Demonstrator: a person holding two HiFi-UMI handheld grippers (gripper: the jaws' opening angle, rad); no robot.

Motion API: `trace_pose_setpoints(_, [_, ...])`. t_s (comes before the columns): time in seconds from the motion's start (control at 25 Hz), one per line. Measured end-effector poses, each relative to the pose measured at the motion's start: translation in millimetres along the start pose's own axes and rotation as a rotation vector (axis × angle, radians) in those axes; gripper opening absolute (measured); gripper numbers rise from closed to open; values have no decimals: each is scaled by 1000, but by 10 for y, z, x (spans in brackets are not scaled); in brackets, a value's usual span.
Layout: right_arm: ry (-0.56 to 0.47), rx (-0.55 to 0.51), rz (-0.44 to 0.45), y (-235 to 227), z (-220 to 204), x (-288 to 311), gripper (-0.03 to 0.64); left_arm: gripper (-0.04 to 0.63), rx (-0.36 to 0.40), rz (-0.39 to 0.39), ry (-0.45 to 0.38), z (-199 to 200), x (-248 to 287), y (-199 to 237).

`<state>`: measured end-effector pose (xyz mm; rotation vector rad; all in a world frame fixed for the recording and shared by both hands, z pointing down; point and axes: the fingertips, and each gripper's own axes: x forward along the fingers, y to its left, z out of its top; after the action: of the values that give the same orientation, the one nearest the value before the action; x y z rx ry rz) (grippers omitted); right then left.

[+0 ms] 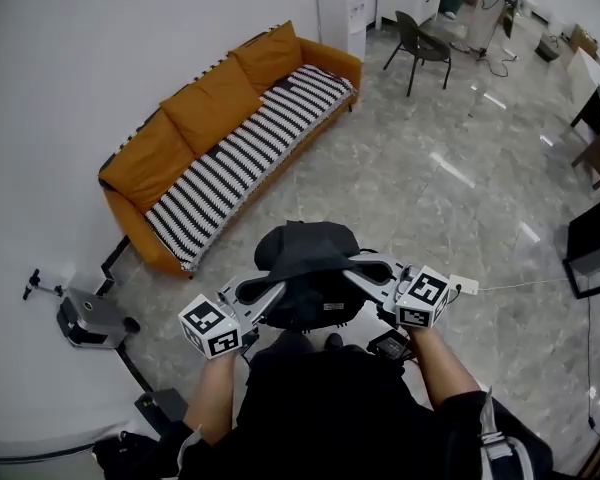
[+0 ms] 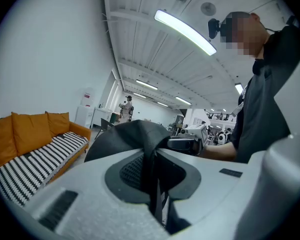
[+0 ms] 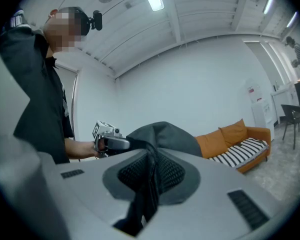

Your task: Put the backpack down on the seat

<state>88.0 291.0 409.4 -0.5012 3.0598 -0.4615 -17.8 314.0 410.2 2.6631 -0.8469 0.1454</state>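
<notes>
Left gripper (image 1: 276,291) and right gripper (image 1: 354,268) — both clamped tight on black backpack (image 1: 305,253) fabric — hold it up, apart from the orange sofa (image 1: 195,108), in front of its striped seat (image 1: 242,153).

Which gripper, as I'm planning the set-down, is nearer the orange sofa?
Left. The left gripper holds the backpack on the side toward the sofa; the right gripper holds its far side, farther from the sofa.
</notes>
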Motion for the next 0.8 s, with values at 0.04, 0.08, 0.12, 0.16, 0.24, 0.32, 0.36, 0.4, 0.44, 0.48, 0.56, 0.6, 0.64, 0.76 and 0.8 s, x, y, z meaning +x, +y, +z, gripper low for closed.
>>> trace_pose_setpoints(0.04, [0,2,-5,-30,5,-15,51,34,-3,-3,0,9,32,7])
trace_pose_setpoints(0.08, [0,5,-10,-65,7,-30,51,34,-6,-7,1,10,67,19])
trace_pose_setpoints(0.12, [2,7,-14,-103,7,-44,51,34,-7,-12,3,2,105,34])
trace_pose_setpoints(0.16, [4,7,-19,-143,7,-55,51,34,-9,-17,5,-11,145,53])
trace_pose_setpoints(0.24, [11,7,-28,-231,-3,-65,51,34,-15,-27,6,-33,226,105])
trace_pose_setpoints(0.32, [20,10,-38,-321,-11,-68,51,34,-23,-35,5,-36,304,167])
trace_pose_setpoints(0.36, [24,13,-44,-363,-11,-68,51,34,-25,-39,5,-29,340,198])
trace_pose_setpoints(0.4, [28,17,-49,-402,-7,-65,51,34,-28,-44,6,-20,373,230])
trace_pose_setpoints(0.44, [30,21,-54,-439,-2,-60,51,34,-30,-47,5,-11,404,262])
trace_pose_setpoints(0.48, [31,23,-57,-477,0,-53,51,34,-31,-52,5,-2,435,296])
trace_pose_setpoints(0.56, [36,23,-61,-572,-2,-38,51,34,-29,-61,4,12,506,377])
trace_pose_setpoints(0.6, [40,20,-64,-633,1,-22,51,34,-26,-65,6,21,548,432])
trace_pose_setpoints(0.64, [44,18,-68,-701,5,0,51,34,-25,-68,9,30,593,493])
trace_pose_setpoints(0.76, [49,23,-72,-892,21,67,51,34,-29,-70,13,63,718,669])
trace_pose_setpoints(0.8, [50,25,-71,-959,36,93,51,35,-30,-70,11,87,758,732])
